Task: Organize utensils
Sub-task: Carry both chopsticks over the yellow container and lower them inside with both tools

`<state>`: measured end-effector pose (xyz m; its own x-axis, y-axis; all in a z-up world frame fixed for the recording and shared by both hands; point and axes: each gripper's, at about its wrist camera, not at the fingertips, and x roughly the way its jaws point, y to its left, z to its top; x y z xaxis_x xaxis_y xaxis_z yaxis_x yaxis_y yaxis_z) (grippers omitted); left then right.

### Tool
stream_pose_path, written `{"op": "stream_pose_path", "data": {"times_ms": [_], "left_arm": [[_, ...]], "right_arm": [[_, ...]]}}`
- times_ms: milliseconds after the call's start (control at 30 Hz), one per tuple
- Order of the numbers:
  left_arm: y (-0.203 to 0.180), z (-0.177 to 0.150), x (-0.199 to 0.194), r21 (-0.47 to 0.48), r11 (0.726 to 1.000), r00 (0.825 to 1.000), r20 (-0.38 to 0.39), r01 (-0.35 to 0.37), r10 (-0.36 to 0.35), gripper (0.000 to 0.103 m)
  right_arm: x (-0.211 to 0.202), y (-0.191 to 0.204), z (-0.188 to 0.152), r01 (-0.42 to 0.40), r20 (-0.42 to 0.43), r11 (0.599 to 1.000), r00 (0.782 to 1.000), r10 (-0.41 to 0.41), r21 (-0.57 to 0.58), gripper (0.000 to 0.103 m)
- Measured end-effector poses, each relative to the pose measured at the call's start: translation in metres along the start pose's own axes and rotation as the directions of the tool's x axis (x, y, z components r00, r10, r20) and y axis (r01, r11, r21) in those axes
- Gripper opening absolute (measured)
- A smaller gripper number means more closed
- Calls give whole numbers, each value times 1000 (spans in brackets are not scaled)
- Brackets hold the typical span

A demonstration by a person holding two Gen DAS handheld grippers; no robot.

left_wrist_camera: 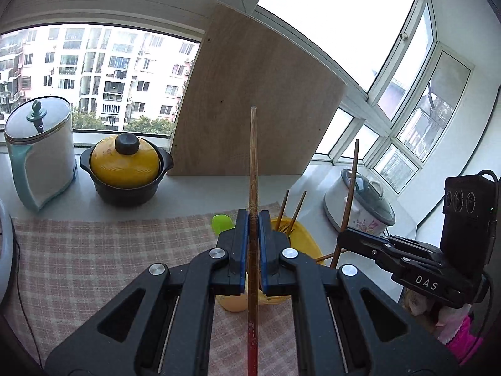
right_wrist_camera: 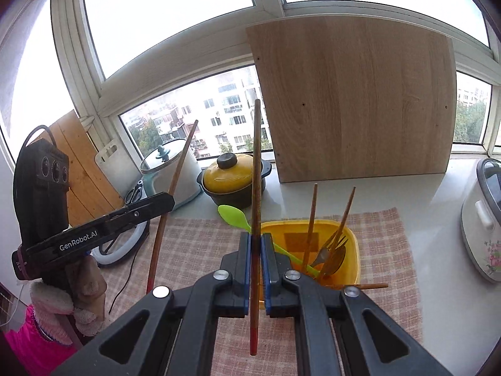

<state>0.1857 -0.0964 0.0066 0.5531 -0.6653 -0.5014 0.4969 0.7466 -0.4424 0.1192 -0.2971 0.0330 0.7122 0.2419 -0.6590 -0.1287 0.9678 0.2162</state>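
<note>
1. Chopsticks fill both my grips: my left gripper is clamped tight on one chopstick, its red end toward me, and my right gripper pinches a second chopstick the same way. Both sticks are up in the air, not yet stowed.
2. Just beyond my jaws, the yellow container on the checked cloth already holds two upright chopsticks, a fork, a spoon and the green spoon leaning out at its left. One more stick lies at its near edge, so I judge the sorting partly done.
3. Writing: "GenRobot.AI" on my left gripper's side in the right view, "DAS" on my right gripper in the left view.
4. Farthest, the yellow-lidded pot shows no legible label.
</note>
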Motion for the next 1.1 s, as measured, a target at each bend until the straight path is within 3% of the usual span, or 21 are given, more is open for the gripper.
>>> {"op": "stream_pose_path", "data": {"times_ms": [433,1100], "left_arm": [[-13,31,48,1,999,998,37,41,-41,4],[-16,24,101,61,997,998,42,41,-43,4]], "right_arm": [[14,-20,33,49,49,999,998,-49,11,3],[32,-50,41,73,51,995,996,-77,65,3]]}}
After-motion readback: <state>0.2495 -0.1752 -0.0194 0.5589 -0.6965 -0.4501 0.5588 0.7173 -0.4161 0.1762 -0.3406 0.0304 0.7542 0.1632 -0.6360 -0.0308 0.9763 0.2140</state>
